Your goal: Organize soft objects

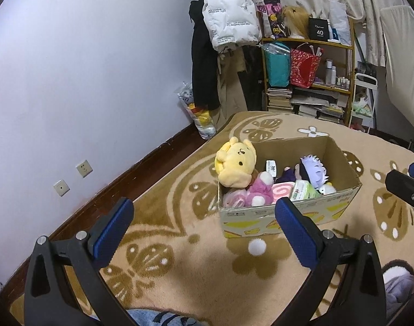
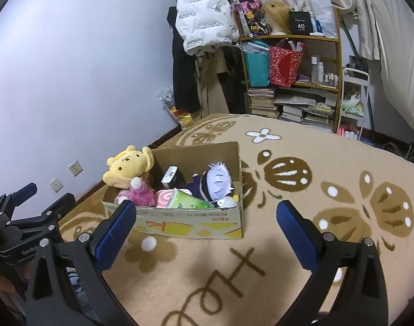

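Plush toys fill the cardboard box [image 1: 288, 212]; the yellow bear plush [image 1: 235, 163] overhangs its corner and could tumble onto the carpet [image 2: 288, 231] if nudged. Both grippers, left [image 1: 204, 226] and right [image 2: 207, 229], hover with jaws spread, empty.

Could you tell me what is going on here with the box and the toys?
A person holds two tools over a patterned blanket, both open and empty: the left tool and the right tool. Ahead sits a cardboard box already filled with soft toys, including a yellow plush leaning over its rim and a white-haired doll. Nothing is gripped.
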Demonstrator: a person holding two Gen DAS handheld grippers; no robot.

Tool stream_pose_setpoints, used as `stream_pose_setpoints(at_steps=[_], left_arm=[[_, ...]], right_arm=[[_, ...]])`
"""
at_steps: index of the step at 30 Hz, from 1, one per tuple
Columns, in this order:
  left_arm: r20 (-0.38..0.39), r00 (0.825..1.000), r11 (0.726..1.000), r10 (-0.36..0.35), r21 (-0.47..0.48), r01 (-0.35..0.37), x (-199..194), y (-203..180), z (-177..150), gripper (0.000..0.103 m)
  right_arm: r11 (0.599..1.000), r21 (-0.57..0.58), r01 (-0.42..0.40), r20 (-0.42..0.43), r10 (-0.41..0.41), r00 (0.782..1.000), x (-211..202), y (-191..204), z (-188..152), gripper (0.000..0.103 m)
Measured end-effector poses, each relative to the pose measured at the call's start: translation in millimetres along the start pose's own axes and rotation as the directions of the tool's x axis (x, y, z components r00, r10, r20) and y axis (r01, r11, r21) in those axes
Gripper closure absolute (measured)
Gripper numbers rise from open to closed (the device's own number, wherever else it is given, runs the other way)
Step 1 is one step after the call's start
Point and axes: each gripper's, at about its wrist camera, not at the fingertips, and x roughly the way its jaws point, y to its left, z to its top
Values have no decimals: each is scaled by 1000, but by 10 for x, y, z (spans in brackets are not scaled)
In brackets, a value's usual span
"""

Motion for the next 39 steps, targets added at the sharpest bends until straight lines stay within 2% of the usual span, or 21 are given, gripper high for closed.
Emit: stream_pose_setpoints(at_steps=[14, 39], left_arm=[[-24, 999, 999, -28, 26, 29, 165, -102, -60, 0], [-45, 999, 1000, -7, 27, 8, 186, -88, -32, 0]], right_arm=[[1000, 7, 16, -35, -16, 999, 191, -46, -110, 0], [999, 1, 33, -44, -33, 998, 251, -29, -164, 0]])
